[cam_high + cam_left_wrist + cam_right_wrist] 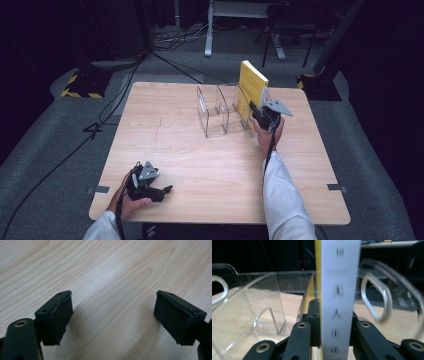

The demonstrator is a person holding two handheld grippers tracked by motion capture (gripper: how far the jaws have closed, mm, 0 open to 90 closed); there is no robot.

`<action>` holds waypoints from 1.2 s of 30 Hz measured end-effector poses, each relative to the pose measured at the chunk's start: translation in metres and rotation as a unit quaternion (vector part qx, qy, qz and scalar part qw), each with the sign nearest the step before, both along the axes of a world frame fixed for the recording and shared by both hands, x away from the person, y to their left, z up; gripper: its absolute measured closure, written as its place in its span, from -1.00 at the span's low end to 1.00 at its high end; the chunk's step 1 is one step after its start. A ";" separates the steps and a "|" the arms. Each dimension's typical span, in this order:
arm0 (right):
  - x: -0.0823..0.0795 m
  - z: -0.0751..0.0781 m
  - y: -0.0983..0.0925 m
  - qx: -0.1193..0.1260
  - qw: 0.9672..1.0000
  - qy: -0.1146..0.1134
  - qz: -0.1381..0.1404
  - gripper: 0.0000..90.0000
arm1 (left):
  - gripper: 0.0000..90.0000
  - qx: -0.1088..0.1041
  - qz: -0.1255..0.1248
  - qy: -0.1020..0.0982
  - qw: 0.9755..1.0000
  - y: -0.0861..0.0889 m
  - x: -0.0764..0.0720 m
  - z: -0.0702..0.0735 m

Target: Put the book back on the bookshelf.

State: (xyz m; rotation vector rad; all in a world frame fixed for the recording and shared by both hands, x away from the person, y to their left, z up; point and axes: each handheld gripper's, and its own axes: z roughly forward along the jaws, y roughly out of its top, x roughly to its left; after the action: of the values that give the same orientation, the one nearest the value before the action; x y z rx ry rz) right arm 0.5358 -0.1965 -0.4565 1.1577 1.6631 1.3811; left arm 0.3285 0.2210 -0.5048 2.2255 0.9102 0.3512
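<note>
while upright in clear rack (216, 114), yellow book (251, 86) sits clamped btwn right claw (256, 111) jaws.

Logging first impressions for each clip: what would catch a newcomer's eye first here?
The yellow book stands upright at the right end of the clear acrylic rack on the far half of the wooden table, and the right gripper is clamped on its white spine. Near the front left corner, the left gripper lies low over bare wood, its jaws apart and empty.
</note>
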 end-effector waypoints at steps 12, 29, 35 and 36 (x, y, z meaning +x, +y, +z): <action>0.001 0.001 -0.009 -0.017 0.999 0.019 -0.020 0.46 | -0.64 0.000 0.000 0.000 1.000 0.000 0.000 0.000; -0.011 0.010 -0.021 -0.030 0.998 0.039 -0.024 0.18 | -0.64 0.000 -0.001 0.001 1.000 0.000 0.000 0.000; -0.019 0.012 -0.025 -0.049 0.997 0.042 -0.029 0.08 | -0.64 0.000 -0.001 0.001 1.000 0.000 0.000 0.000; -0.020 0.012 -0.025 -0.050 0.998 0.041 -0.028 0.06 | -0.64 0.000 -0.001 0.001 1.000 0.000 0.000 0.000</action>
State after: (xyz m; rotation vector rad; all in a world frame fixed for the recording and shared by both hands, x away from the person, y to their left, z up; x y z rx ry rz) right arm 0.5156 -0.2217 -0.4446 1.2080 1.7231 1.2177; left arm 0.3288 0.2212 -0.5048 2.2265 0.9098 0.3480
